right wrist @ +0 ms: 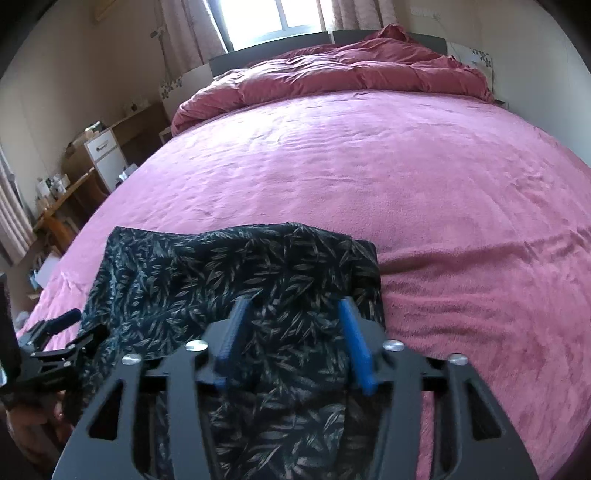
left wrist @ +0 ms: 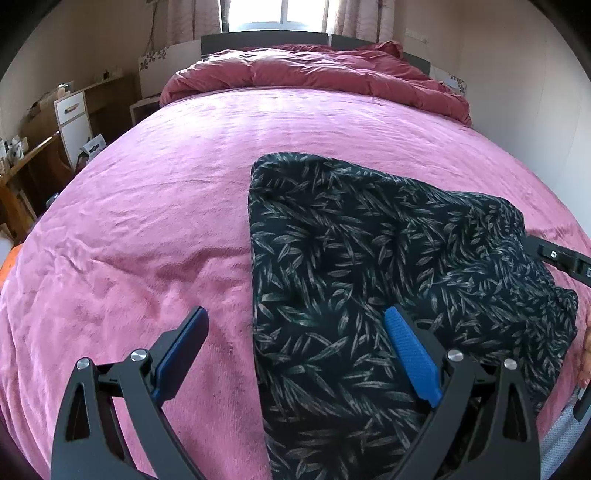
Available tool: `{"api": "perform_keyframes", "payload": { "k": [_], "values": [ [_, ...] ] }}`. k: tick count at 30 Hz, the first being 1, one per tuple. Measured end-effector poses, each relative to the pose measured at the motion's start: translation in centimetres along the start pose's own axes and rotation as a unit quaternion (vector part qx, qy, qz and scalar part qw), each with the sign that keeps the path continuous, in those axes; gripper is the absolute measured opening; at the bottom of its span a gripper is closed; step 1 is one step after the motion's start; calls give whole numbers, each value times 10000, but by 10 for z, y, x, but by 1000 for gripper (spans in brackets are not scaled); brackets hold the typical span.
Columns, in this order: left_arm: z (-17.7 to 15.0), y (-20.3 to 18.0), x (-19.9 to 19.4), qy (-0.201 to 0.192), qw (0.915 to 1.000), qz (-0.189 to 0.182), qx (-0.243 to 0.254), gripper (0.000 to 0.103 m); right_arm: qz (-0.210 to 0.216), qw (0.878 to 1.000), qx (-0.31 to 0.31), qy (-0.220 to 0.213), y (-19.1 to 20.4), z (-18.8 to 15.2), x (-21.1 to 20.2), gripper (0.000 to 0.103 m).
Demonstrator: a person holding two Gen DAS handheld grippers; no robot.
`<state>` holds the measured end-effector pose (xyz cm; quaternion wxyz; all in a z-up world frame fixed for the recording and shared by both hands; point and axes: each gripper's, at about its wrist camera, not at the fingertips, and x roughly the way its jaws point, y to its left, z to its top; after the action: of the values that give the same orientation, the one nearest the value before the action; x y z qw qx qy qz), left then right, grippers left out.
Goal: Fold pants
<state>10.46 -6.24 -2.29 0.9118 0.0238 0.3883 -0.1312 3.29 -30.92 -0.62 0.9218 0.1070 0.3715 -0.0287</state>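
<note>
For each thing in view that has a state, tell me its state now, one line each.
pants: folded into a compact shape, lying on the bed, held by no gripper.
left gripper: open wide, straddling the pants' left edge.
right gripper: open, over the pants.
duvet: bunched up at the head of the bed.
blanket: spread over the bed, slightly wrinkled.
curtains: drawn apart.
</note>
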Motion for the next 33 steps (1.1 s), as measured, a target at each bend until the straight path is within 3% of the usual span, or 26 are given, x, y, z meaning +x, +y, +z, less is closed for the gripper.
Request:
{"api": "perform_keyframes", "payload": {
  "k": [5, 7, 11, 13, 18, 22, 26, 29, 31, 33],
  "values": [
    [-4, 2, -6, 56, 10000, -60, -55, 100, -26, 10000, -38, -23, 6, -8, -7, 53],
    [-7, 4, -8, 72, 9999, -89, -82, 101, 34, 10000, 53, -25, 5, -11, -9, 61],
    [-16, 7, -14, 84, 9996, -211, -140, 101, -36, 10000, 86, -16, 4, -14, -12, 62],
    [-20, 9, -18, 92, 9994, -300, -157, 101, -7, 9998, 202, 7, 1, -15, -13, 69],
    [-28, 15, -26, 198, 9975, -659, -180, 101, 42, 9980, 624, 34, -16, -16, -15, 71],
    [-36, 30, -23, 490, 9904, -1157, -579, 101, 215, 9932, 1135, 117, -36, -18, -17, 71],
    [-38, 39, -19, 612, 9837, -1522, -734, 101, 530, 9822, 1777, 294, -58, -23, -13, 71],
    [-36, 39, -14, 731, 9815, -1663, -598, 101, 1025, 9628, 2406, 681, -78, -29, 0, 71],
    [-29, 38, -8, 813, 9810, -1687, -515, 101, 1223, 9548, 2579, 828, -84, -31, 7, 72],
    [-22, 35, -3, 874, 9803, -1711, -454, 100, 1268, 9564, 2461, 930, -79, -32, 10, 75]
  ]
}}
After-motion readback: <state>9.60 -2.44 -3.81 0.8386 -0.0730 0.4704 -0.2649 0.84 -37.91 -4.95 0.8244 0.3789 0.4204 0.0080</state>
